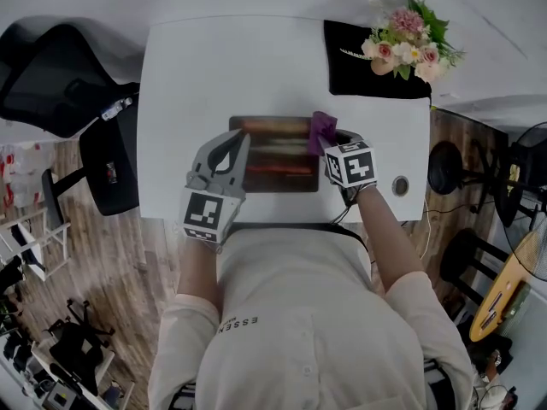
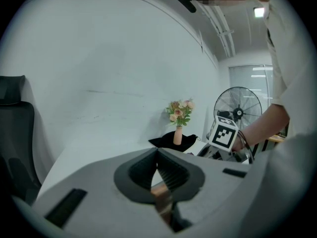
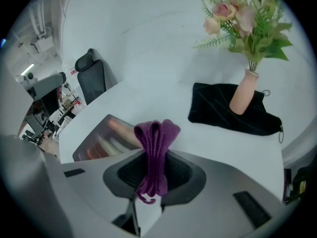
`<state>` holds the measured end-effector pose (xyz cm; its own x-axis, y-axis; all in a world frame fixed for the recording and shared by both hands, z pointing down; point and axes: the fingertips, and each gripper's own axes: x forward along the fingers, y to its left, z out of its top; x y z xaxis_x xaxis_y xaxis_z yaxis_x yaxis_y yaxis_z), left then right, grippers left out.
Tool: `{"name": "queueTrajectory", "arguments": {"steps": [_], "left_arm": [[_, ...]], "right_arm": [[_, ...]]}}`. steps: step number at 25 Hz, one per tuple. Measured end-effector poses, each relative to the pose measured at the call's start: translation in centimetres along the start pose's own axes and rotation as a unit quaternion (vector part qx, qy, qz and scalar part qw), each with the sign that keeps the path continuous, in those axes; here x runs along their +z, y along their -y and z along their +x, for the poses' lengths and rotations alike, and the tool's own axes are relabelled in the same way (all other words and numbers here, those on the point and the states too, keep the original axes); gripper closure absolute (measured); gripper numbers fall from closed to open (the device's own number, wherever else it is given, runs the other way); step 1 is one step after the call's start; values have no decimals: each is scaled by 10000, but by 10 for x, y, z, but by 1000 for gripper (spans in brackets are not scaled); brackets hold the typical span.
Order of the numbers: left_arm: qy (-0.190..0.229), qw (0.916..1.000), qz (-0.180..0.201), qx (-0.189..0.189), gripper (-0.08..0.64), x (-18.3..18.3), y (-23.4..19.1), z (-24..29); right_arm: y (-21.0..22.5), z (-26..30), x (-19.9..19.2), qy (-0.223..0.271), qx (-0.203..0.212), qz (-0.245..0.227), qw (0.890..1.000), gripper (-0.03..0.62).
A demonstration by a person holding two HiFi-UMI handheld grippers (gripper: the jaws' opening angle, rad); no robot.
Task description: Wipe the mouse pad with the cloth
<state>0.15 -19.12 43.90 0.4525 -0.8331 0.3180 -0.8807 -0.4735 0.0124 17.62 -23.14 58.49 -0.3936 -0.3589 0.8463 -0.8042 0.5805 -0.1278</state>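
My right gripper (image 3: 155, 158) clamps the folded purple cloth (image 3: 157, 133) over the dark striped rectangular mouse pad (image 1: 275, 157); my left gripper's (image 2: 157, 153) jaws are closed, empty

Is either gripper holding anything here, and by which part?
The right gripper pinches the folded purple cloth by its lower half. The left gripper has jaws together, nothing clearly between them.

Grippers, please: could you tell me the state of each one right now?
Left gripper: closed, empty.
Right gripper: closed on the purple cloth.
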Motion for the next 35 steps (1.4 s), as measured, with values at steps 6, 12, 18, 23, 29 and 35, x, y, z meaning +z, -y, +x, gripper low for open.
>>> {"name": "queueTrajectory", "arguments": {"steps": [6,12,18,23,29,35], "left_arm": [[-49,9998,93,-194,558,-11,-16,-28],[-109,9997,135,-171,558,-27,-49,-67],[-232,9995,119,-172,558,-49,-74,-97],[-216,9996,48,-188,558,-54,-84,-110],[-157,9997,32,-207,558,-51,-88,-111],[-146,9995,49,-284,558,-46,-78,-101]], "right_arm": [[-55,-10,24,279,-8,-158,9995,497],[-132,6,28,304,323,-194,9988,497],[-200,36,27,120,883,-188,9958,497],[-225,56,25,-115,949,-142,9953,497],[-224,63,22,-230,818,-246,9961,497],[-214,61,18,-179,875,-57,9960,497]]}}
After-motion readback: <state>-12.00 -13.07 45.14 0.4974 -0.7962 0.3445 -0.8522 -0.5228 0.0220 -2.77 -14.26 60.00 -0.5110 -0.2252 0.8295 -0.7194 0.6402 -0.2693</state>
